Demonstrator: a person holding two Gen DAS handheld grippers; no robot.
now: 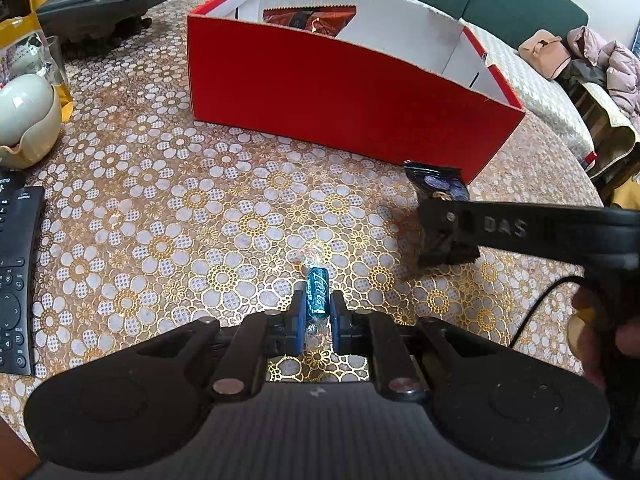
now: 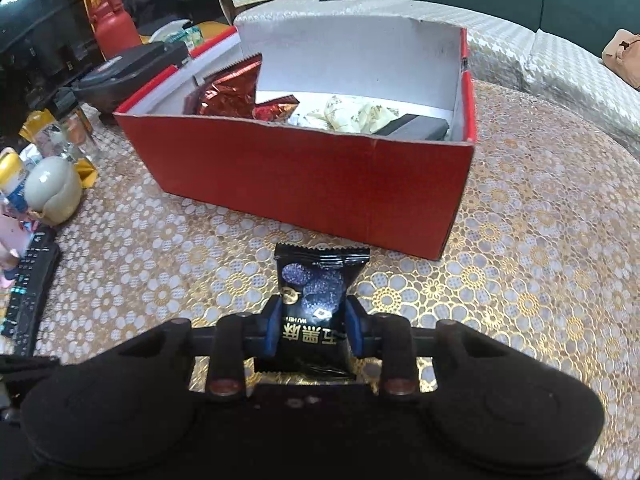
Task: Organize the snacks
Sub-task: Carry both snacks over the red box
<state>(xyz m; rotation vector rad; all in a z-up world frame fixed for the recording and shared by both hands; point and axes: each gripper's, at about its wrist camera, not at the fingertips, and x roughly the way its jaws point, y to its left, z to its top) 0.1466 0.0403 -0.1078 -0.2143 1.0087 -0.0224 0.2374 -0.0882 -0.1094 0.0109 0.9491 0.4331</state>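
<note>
My left gripper (image 1: 316, 312) is shut on a small blue-wrapped candy (image 1: 317, 294), held just above the flowered tablecloth, short of the red box (image 1: 340, 96). My right gripper (image 2: 314, 320) is shut on a black snack packet (image 2: 316, 296) with purple balls printed on it; the packet also shows in the left wrist view (image 1: 436, 184), to the right near the box's corner. The open red box (image 2: 304, 184) holds a red foil packet (image 2: 228, 88), a pale wrapped snack (image 2: 356, 114) and a dark flat item (image 2: 416, 126).
A pale ceramic pot (image 1: 24, 120) and a black remote (image 1: 12, 276) lie at the left. A black appliance (image 1: 108, 0) stands at the back left, a red bottle (image 2: 114, 28) behind it. The table edge (image 1: 560, 152) curves at the right, with a sofa beyond.
</note>
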